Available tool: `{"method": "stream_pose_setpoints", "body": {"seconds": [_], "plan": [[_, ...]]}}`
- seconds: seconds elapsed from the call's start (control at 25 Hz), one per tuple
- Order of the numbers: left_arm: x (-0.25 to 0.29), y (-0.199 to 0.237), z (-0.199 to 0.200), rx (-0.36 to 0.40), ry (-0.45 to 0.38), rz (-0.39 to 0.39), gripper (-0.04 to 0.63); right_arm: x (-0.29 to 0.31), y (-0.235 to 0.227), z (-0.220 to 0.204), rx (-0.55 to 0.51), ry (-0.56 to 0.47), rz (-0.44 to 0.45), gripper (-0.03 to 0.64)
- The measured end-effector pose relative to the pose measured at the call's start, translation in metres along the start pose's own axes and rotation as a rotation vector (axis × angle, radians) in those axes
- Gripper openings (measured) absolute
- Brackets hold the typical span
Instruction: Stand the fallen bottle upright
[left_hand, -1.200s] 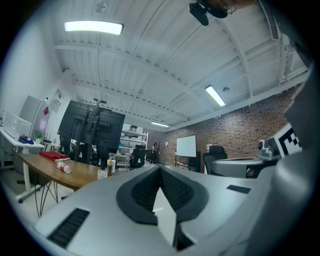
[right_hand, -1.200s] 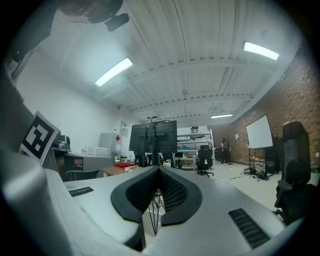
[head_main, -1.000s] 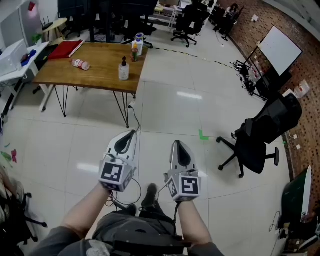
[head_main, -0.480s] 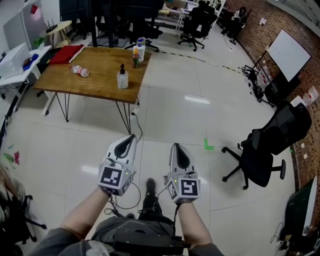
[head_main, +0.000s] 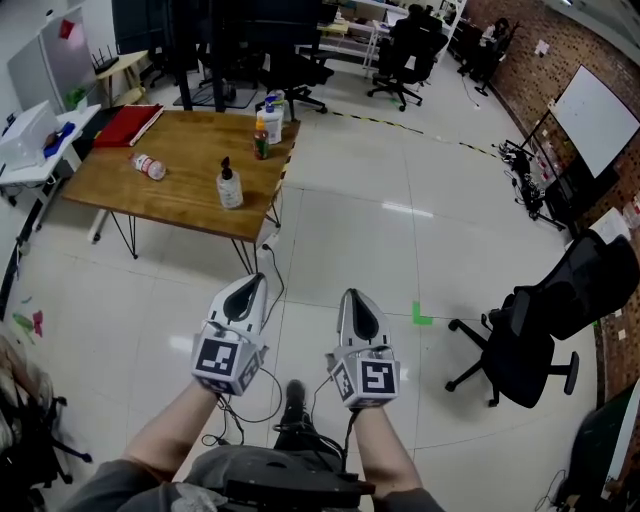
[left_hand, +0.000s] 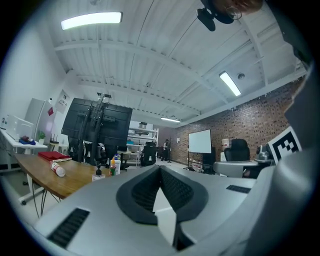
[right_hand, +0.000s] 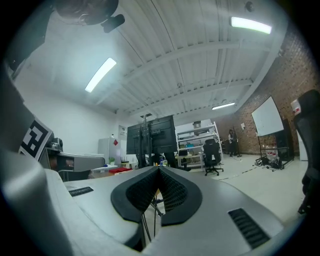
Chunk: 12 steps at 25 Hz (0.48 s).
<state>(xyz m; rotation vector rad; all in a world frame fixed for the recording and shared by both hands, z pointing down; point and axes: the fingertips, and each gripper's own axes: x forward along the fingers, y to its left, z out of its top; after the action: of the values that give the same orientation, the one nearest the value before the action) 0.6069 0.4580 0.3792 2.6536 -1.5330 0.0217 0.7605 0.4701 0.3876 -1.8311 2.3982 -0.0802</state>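
The fallen clear bottle (head_main: 147, 166) with a red label lies on its side on the wooden table (head_main: 185, 205), far ahead at the upper left. In the left gripper view the bottle (left_hand: 57, 169) lies on the tabletop (left_hand: 45, 179) at the left. My left gripper (head_main: 252, 283) and right gripper (head_main: 355, 297) are held side by side over the tiled floor, well short of the table. Both point level toward it, shut and empty. The left gripper (left_hand: 160, 167) and right gripper (right_hand: 159, 168) each show pads meeting at the tip.
A pump bottle (head_main: 229, 187), an orange-capped bottle (head_main: 260, 140) and a white bottle (head_main: 271, 120) stand on the table's right part, and a red book (head_main: 127, 124) lies at its back. A black office chair (head_main: 540, 320) stands right. A cable (head_main: 268, 275) trails from the table.
Both grippers have been carried forward across the floor toward the table. The table and its bottles now sit lower and nearer in the head view. Both grippers stay shut.
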Motion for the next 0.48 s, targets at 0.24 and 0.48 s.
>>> {"method": "stream_pose_setpoints", "body": {"seconds": [0.24, 0.48], "plan": [[0.060, 0.001, -0.002, 0.007, 0.019, 0.023, 0.017, 0.042, -0.050, -0.001, 0.025, 0.006, -0.001, 0.002], [0.118, -0.002, 0.005, 0.009, 0.010, 0.027, 0.017, 0.084, -0.089, -0.001, 0.027, 0.012, 0.019, 0.002]]}}
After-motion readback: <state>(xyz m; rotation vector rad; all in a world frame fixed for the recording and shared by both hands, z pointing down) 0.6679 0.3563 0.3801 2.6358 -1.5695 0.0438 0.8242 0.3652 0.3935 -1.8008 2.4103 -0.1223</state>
